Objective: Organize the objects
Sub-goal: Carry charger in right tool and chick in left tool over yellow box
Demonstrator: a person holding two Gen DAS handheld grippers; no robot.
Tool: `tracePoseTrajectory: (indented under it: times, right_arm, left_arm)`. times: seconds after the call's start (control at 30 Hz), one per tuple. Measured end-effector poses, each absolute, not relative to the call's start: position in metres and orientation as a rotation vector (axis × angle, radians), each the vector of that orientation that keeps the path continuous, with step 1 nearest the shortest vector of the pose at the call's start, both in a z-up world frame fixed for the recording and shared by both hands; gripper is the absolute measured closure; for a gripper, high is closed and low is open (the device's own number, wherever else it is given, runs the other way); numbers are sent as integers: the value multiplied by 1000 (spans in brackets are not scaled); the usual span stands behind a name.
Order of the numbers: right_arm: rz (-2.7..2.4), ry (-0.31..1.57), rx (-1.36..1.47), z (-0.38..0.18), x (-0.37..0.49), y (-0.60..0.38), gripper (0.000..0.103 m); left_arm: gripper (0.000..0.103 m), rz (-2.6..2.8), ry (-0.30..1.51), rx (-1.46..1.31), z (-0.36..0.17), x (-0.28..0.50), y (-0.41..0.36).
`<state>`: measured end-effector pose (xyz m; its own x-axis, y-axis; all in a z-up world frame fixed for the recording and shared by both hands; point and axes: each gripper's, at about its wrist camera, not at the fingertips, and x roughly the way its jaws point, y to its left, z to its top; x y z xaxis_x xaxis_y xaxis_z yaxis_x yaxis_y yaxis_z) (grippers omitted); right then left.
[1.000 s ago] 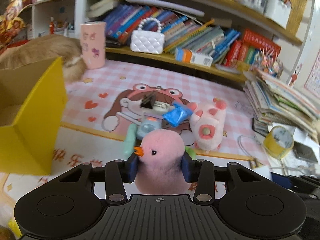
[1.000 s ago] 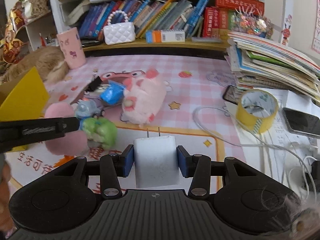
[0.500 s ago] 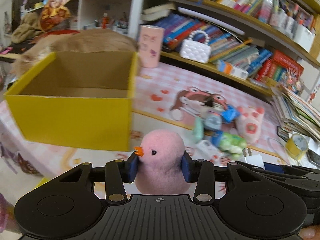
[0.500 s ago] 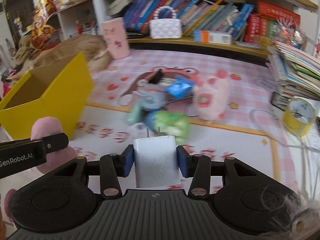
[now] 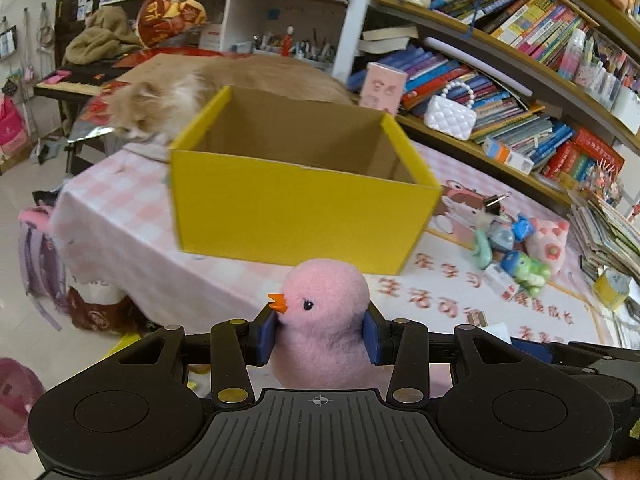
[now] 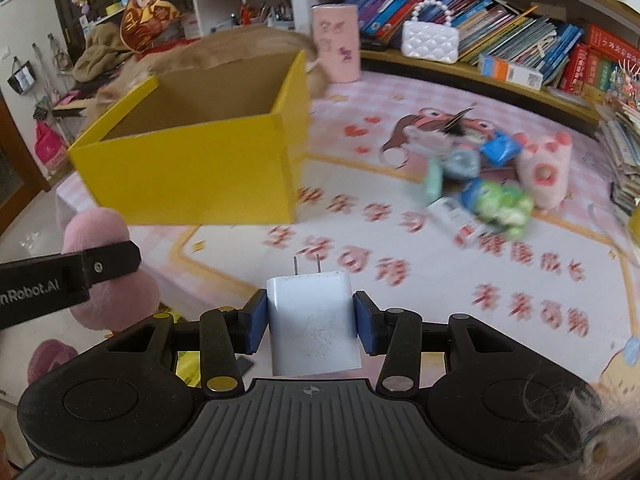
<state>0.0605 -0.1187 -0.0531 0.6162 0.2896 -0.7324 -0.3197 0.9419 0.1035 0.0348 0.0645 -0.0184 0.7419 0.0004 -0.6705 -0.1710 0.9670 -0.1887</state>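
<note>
Both tongs are loaded! The left gripper (image 5: 320,330) pinches the pink chick (image 5: 325,328) by its soft sides: light, squashy, hard to hurt. The right gripper (image 6: 309,326) clamps the white charger (image 6: 312,322) across its smooth, hard body, prongs forward; that one could slip. The yellow box (image 5: 296,216) sits open just ahead on the table (image 6: 440,280).
</note>
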Motion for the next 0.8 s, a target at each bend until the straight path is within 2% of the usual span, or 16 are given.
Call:
tracePoseTrajectory:
  times: [0.3,0.8]
  right_arm:
    - [355,824,-24,-56,37,-66,61]
    - [312,820,-15,-50,24,-41,61]
  left_arm:
    - [62,105,722,-246,-19,7,116]
    - [62,64,708,-253,-18,-3,143]
